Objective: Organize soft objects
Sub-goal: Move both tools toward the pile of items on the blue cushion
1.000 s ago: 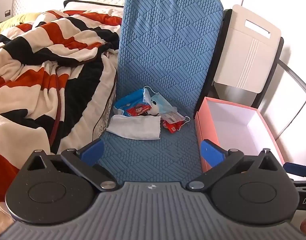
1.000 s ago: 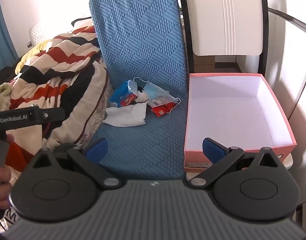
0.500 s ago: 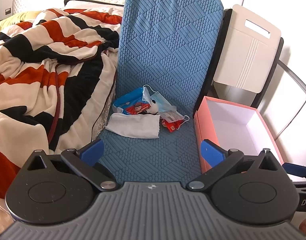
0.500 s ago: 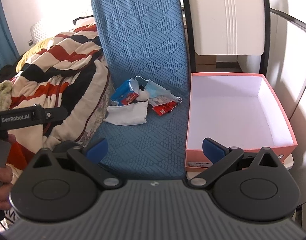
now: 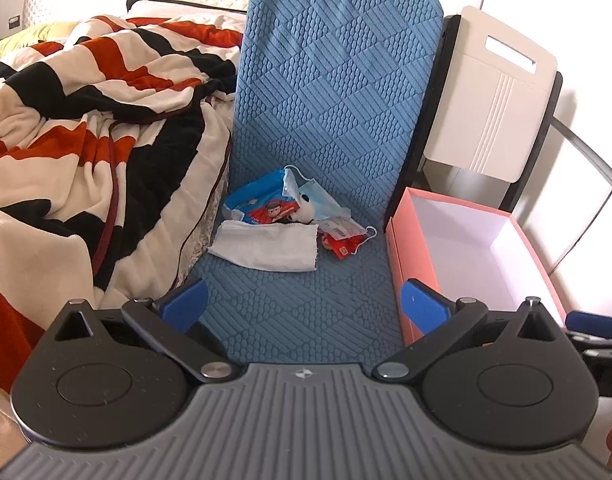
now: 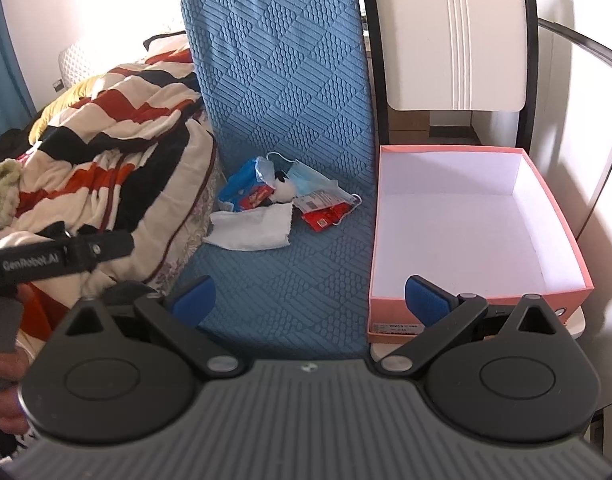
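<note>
A small heap lies at the back of the blue quilted mat (image 5: 306, 304) (image 6: 282, 280): a white cloth (image 5: 268, 245) (image 6: 252, 227), a blue packet (image 5: 254, 199) (image 6: 242, 182), a light blue face mask (image 5: 319, 200) (image 6: 311, 178), a small black-and-white plush (image 5: 306, 208) (image 6: 282, 190) and a red wrapper (image 5: 343, 245) (image 6: 325, 216). An empty pink box (image 5: 409, 240) (image 6: 465, 232) with white inside stands right of the mat. My left gripper (image 5: 304, 306) and right gripper (image 6: 309, 300) both hover open over the mat's near end, short of the heap, holding nothing.
A striped red, black and cream blanket (image 5: 86, 128) (image 6: 118, 140) covers the bed to the left. The mat's upright half leans behind the heap. A white folded chair (image 5: 489, 100) (image 6: 453, 36) stands behind the box. A hand (image 6: 6, 396) holds the left gripper's handle.
Both grippers have crept slightly forward toward the heap; the objects look a little nearer. Jaws stay open and nothing has been touched.
</note>
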Demonstrator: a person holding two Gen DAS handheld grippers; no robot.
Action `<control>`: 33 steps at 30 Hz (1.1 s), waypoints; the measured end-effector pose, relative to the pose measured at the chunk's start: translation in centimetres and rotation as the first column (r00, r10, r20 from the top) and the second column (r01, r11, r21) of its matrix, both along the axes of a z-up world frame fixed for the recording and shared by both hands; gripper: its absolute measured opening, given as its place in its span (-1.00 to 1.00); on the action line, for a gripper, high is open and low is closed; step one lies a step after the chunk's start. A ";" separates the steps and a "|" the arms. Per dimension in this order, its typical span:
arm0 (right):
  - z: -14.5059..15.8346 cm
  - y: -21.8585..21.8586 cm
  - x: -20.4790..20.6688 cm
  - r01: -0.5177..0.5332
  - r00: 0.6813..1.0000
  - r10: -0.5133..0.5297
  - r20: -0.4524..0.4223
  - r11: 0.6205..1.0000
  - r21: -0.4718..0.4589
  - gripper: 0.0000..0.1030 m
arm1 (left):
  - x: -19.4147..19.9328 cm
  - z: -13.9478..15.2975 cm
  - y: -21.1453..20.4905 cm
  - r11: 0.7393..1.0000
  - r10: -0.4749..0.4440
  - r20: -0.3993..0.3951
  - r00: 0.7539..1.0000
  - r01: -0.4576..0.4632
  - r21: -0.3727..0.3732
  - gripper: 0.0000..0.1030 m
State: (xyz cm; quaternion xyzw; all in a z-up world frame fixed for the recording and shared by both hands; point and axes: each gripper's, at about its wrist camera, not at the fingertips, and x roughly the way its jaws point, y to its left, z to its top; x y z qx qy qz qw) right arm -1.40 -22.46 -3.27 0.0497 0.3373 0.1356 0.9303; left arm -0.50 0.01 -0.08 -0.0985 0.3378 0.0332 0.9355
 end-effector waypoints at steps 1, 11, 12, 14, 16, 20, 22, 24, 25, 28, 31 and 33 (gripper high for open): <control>-0.2 0.0 0.0 0.003 1.000 -0.003 0.001 1.000 -0.004 1.00 | 0.0 -0.1 0.1 1.000 0.003 0.005 1.000 -0.003 -0.001 1.00; -2.2 0.5 0.6 -0.006 1.000 0.006 -0.013 1.000 -0.030 1.00 | 1.3 -1.9 0.9 0.999 0.018 0.014 1.000 -0.017 -0.027 1.00; -2.4 0.7 0.6 -0.003 1.000 0.002 -0.016 1.000 -0.027 1.00 | 1.4 -2.2 1.0 1.000 0.015 0.012 1.000 -0.014 -0.025 1.00; -2.6 0.9 0.7 -0.003 1.000 0.002 -0.021 1.000 -0.018 1.00 | 1.4 -2.7 1.2 1.000 0.007 0.002 1.000 -0.007 -0.031 1.00; -2.5 0.9 0.6 0.004 1.000 -0.004 -0.021 1.000 -0.012 1.00 | 1.3 -3.1 1.4 0.999 0.005 -0.007 1.000 -0.005 -0.050 1.00; -2.4 0.7 0.5 0.000 1.000 0.000 -0.015 1.000 -0.006 1.00 | 0.9 -3.2 1.6 0.998 0.017 -0.014 1.000 -0.018 -0.055 1.00; -2.6 0.6 0.5 0.003 1.000 -0.003 -0.015 1.000 -0.012 1.00 | 0.9 -3.2 1.6 0.999 0.022 -0.007 1.000 -0.023 -0.049 1.00; -2.8 0.4 0.7 0.005 1.000 -0.006 -0.021 1.000 -0.008 1.00 | 0.9 -3.2 1.6 0.998 0.027 -0.011 1.000 -0.028 -0.054 1.00; -2.9 0.3 0.8 0.006 1.000 -0.006 -0.023 1.000 -0.004 1.00 | 0.9 -3.2 1.6 0.998 0.029 -0.010 1.000 -0.029 -0.053 1.00; -3.3 0.2 1.2 0.008 1.000 -0.008 -0.028 1.000 -0.001 1.00 | 1.2 -3.5 1.3 0.999 0.022 -0.012 1.000 -0.022 -0.032 1.00; -3.8 0.2 1.6 0.008 0.999 -0.008 -0.039 1.000 -0.004 1.00 | 1.8 -3.9 1.2 0.999 0.021 -0.019 1.000 -0.022 -0.036 1.00; -4.1 0.4 1.9 0.012 0.999 -0.013 -0.047 1.000 -0.005 1.00 | 2.4 -4.3 1.3 0.999 0.019 -0.027 0.999 -0.021 -0.041 1.00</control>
